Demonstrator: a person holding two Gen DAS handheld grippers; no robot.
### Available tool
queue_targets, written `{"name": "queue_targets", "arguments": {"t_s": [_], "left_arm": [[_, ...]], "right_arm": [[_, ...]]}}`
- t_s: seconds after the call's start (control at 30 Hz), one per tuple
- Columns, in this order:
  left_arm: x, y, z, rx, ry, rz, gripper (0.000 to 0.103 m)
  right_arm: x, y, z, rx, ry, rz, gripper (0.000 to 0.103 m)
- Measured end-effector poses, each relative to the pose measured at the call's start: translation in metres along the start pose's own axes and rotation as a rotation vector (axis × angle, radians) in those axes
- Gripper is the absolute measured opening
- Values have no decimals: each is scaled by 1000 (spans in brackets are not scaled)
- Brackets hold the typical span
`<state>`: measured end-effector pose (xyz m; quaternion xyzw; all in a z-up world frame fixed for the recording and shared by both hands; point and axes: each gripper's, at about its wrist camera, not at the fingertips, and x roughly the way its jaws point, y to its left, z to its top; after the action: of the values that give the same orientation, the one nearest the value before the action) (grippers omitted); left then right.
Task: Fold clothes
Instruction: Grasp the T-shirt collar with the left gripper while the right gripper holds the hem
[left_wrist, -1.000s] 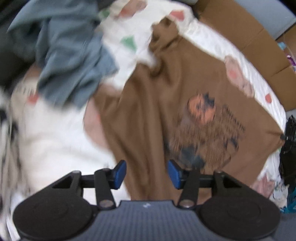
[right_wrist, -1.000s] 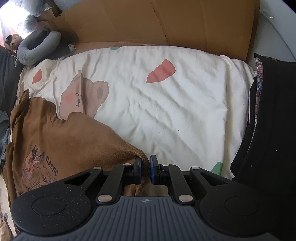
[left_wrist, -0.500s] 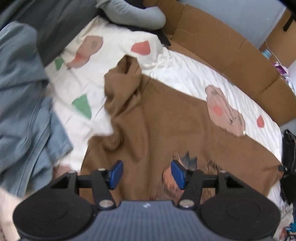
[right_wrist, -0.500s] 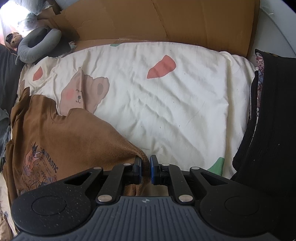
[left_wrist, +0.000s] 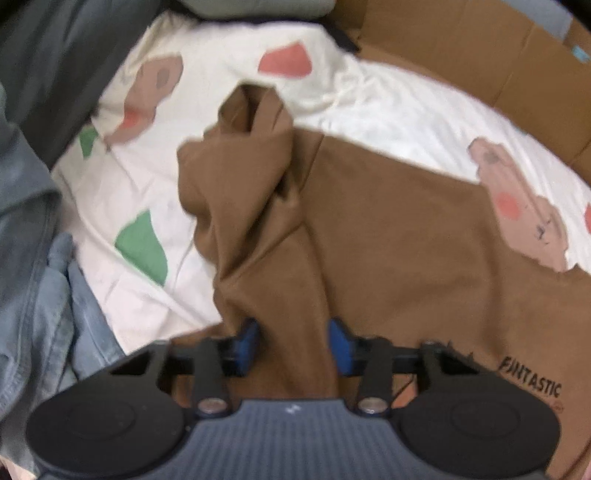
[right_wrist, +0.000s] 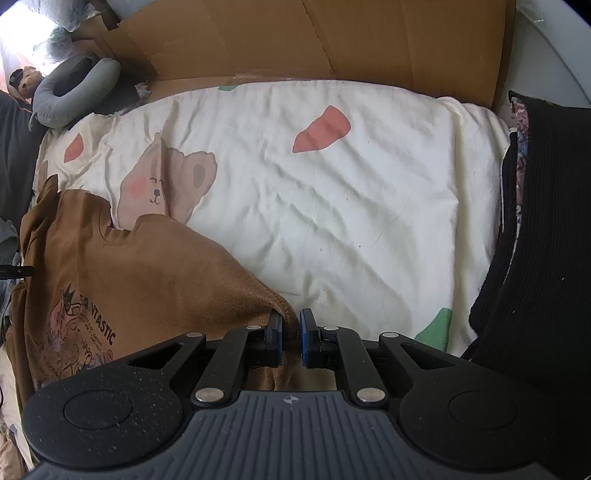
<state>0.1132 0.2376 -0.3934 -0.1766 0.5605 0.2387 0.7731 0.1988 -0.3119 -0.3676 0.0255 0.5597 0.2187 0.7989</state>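
The right gripper pinches a corner of the brown T-shirt. The left gripper stands wide, a bunched fold of the shirt between its jaws.

This was a home bedroom. The work surface was a bed spread with a cream quilt printed with cartoon bears and carrots. Flattened cardboard sheets lined its far edge. A grey neck pillow and a small teddy bear lay at one corner. Laundry lay about: a brown printed T-shirt, denim clothes, and a black knitted garment at the side.
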Motion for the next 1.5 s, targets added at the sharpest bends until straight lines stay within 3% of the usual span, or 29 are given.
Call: {"name": "queue_targets", "arguments": {"t_s": [0.03, 0.07, 0.13, 0.43, 1.07, 1.23, 1.5], "left_arm": [[2, 1, -2, 2, 11, -10, 8], [0, 2, -4, 11, 8, -9, 3], [-3, 4, -7, 28, 3, -6, 2], [-33, 34, -26, 20, 9, 34, 2], [-40, 60, -98, -64, 163, 32, 3], [-53, 57, -88, -29, 178, 35, 18], [-90, 43, -39, 139, 108, 40, 17]], "right_arm": [[1, 0, 0, 0, 1, 0, 8], [1, 0, -1, 0, 2, 0, 8], [2, 0, -2, 1, 4, 0, 8], [0, 3, -1, -12, 6, 13, 8], [-5, 12, -25, -84, 84, 38, 8], [-2, 10, -31, -77, 87, 38, 8], [0, 9, -34, -57, 70, 48, 8]]}}
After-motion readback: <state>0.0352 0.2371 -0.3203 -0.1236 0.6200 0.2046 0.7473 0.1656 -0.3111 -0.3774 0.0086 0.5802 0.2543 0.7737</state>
